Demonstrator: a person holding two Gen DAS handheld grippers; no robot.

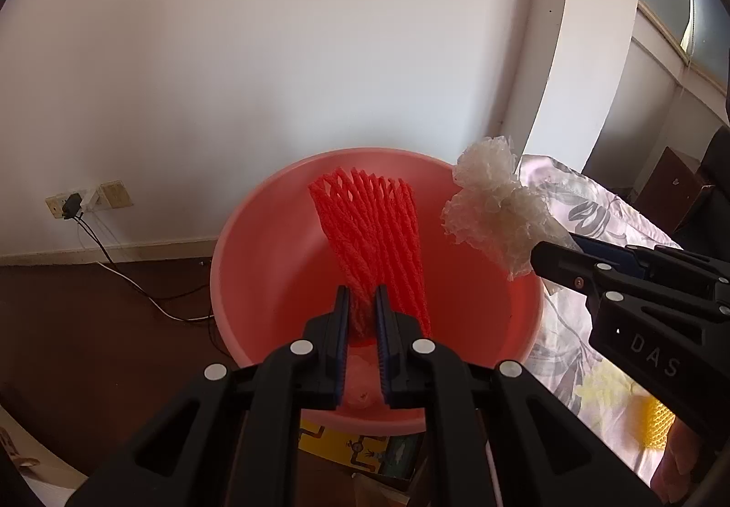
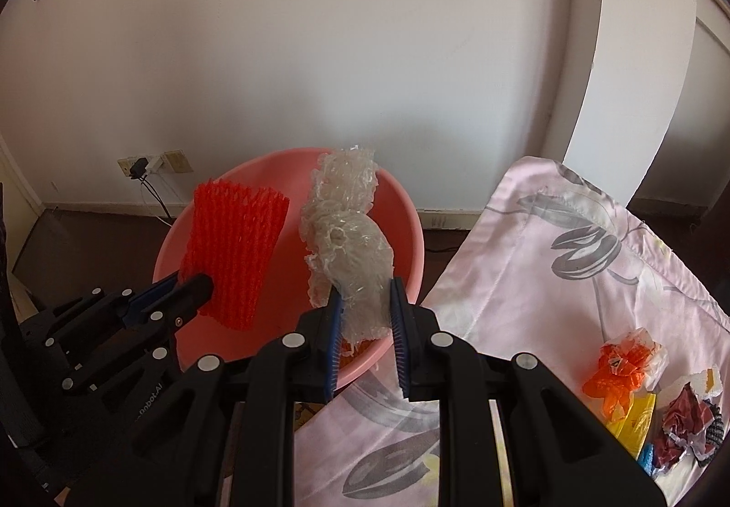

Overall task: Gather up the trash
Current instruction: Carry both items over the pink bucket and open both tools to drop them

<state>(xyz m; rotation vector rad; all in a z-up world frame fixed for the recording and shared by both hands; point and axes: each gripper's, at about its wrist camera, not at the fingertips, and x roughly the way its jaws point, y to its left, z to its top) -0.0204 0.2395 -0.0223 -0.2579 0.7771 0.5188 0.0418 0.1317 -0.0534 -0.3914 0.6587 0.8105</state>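
White wall and dark wooden floor are filling the background, with a pink basin (image 1: 255, 233) sitting low against the wall and a flowered pink cloth (image 2: 524, 233) spreading beside it.

The left gripper (image 1: 362, 315) is pinching a red foam net (image 1: 369, 228); its jaws are standing almost closed on the net's lower end. The net is rising straight ahead of the jaws, long axis running up and away along their line, its open ragged end pointing toward the basin's far rim. It is hanging over the basin's interior, not yet dropped.

The right gripper (image 2: 365, 306) is squeezing a clear crumpled plastic wad (image 2: 346, 233), its jaws narrowed on the wad's lower part, slightly wider than the left pair. The wad is stretching ahead of the jaws and leaning a little to their left, long axis pointing up toward the basin's far side. It is hovering over the basin's near edge.

Judging by the scene, the task is partway along: something pale already seems to be lying on the basin floor beneath the left jaws, and these two pieces are waiting to be released. More is remaining on the cloth to the right of the right jaws: an orange wrapper (image 2: 620, 370), a dark red crumpled wrapper (image 2: 684, 425) and a yellow piece (image 2: 638, 415).
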